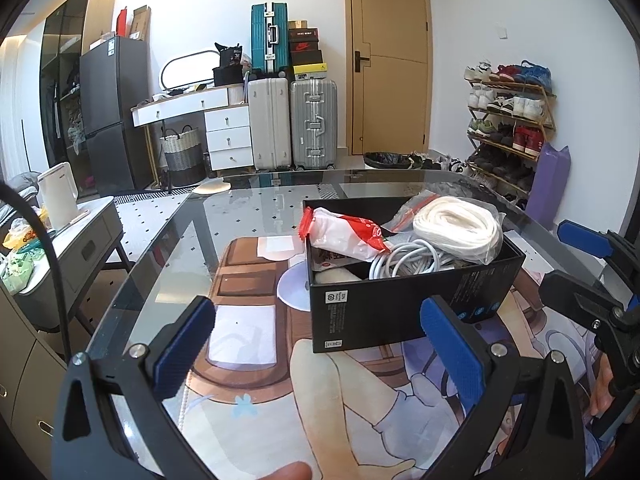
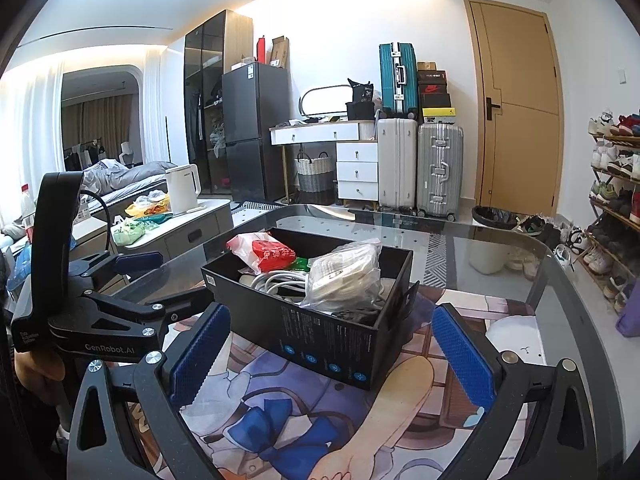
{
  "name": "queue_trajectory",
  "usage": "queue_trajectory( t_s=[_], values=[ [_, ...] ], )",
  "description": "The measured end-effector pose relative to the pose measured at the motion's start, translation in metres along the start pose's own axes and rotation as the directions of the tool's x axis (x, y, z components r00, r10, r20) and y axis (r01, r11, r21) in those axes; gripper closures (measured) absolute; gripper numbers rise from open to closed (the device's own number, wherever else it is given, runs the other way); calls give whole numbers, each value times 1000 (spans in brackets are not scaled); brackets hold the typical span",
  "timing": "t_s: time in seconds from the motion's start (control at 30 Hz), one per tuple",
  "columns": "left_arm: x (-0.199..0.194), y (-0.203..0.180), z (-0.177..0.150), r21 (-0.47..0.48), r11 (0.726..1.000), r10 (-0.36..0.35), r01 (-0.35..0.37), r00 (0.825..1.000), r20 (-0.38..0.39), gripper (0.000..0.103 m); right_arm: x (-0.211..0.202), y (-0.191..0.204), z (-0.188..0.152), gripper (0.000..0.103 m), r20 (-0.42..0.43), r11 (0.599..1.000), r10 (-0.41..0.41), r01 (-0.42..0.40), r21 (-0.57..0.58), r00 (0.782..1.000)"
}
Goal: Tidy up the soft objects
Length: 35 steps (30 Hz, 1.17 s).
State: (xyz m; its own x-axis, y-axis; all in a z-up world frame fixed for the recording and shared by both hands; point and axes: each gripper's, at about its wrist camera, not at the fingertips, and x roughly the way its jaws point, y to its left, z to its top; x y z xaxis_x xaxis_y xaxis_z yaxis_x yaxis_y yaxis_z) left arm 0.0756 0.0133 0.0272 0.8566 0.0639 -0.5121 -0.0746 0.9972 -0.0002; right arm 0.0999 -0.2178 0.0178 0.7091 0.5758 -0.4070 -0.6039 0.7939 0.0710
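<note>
Left wrist view: both the left gripper (image 1: 320,340) and right gripper (image 2: 332,348) hang spread and empty, soft stuff's already piled in the black box (image 1: 400,308) mid-table, so looks basically done.

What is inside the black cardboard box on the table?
The black cardboard box holds a red-and-white plastic packet, a coiled white cable and a clear bag of white cord. Whatever lies beneath them is covered.
</note>
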Motion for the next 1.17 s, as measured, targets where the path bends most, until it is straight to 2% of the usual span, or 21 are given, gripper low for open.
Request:
queue_trajectory(
  t_s=[1.17],
  values=[
    [-8,-2,4,11,1000,6,-6,1000,28,0,0,-1,0,1,-6,1000,1,-1,1,1000]
  ],
)
